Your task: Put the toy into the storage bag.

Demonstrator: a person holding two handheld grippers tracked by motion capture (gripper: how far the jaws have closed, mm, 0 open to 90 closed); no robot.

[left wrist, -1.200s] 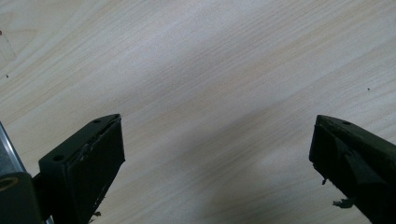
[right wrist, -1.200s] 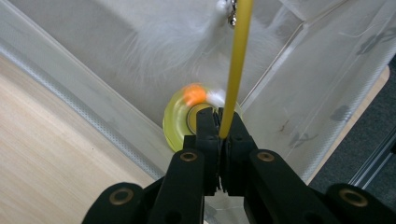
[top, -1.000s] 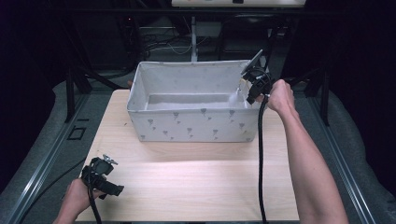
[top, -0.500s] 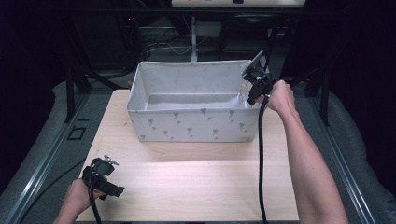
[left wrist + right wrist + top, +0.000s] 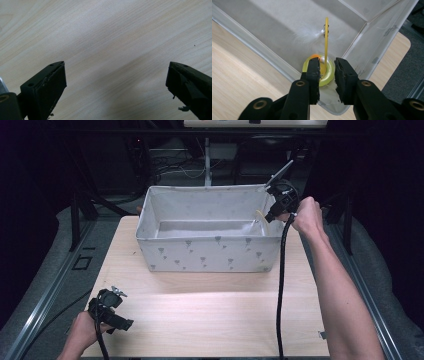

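A yellow-green ring [image 5: 327, 73] with an orange bit beside it lies in the right near corner of a pale fabric bin [image 5: 210, 251]. A thin yellow strip [image 5: 326, 40] rises edge-on from the ring and passes between the jaws of my right gripper [image 5: 327, 62]. Those jaws have just been opening and now stand a little apart, clear of the strip on both sides. From above, my right gripper [image 5: 270, 215] hangs over the bin's right end, with the yellow piece [image 5: 259, 216] just below it. My left gripper [image 5: 112, 312] is wide open over bare wood [image 5: 115, 85], near the table's front left corner.
The bin [image 5: 274, 32] stands at the back of the light wooden table [image 5: 210, 310] and has small grey triangles on its walls. A black cable [image 5: 281, 285] trails from my right gripper across the table's right side. Dark frames and cables stand beyond the table.
My right gripper has risen a little over the bin's corner and its jaws have parted. The yellow piece now shows below it. My left gripper has kept still.
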